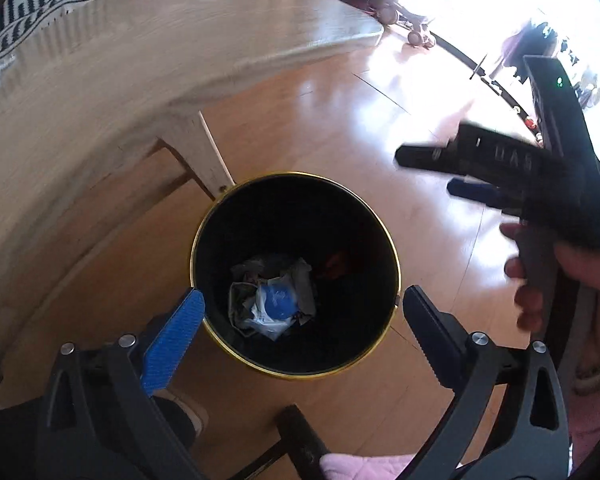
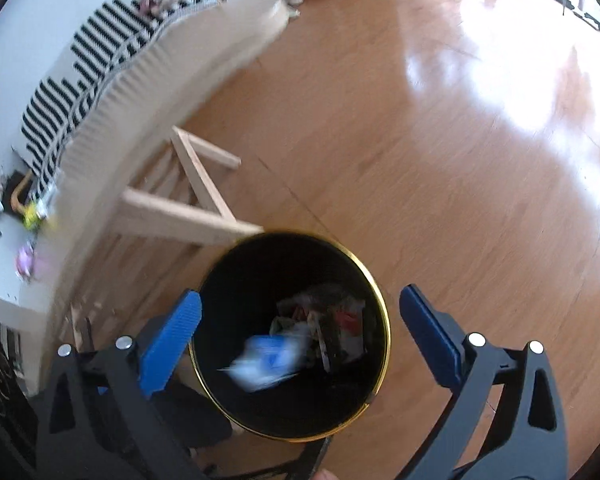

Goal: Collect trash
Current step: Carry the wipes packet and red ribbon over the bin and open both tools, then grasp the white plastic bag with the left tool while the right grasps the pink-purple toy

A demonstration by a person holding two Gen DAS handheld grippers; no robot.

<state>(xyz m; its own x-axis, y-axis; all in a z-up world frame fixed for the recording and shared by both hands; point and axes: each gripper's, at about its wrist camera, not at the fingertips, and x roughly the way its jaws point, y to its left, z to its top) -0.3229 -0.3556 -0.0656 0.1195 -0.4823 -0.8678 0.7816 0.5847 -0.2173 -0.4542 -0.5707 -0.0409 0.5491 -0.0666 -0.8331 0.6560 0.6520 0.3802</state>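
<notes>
A black trash bin with a gold rim (image 1: 392,240) stands on the wooden floor beside the table leg. Crumpled paper and a blue-and-white wrapper (image 1: 274,304) lie at its bottom. My left gripper (image 1: 300,312) is open and empty, held above the bin's near rim. My right gripper (image 2: 300,316) is open and empty above the same bin (image 2: 382,300), where the blue-and-white wrapper (image 2: 266,358) looks blurred. The right gripper also shows in the left wrist view (image 1: 424,174), held by a hand at the right.
A light wooden table (image 1: 140,60) fills the upper left, its leg (image 1: 208,152) touching the bin's far rim. A striped cushion (image 2: 96,64) lies behind the table. Small toys (image 2: 32,212) lie at the left. Glossy floor (image 2: 460,140) spreads right.
</notes>
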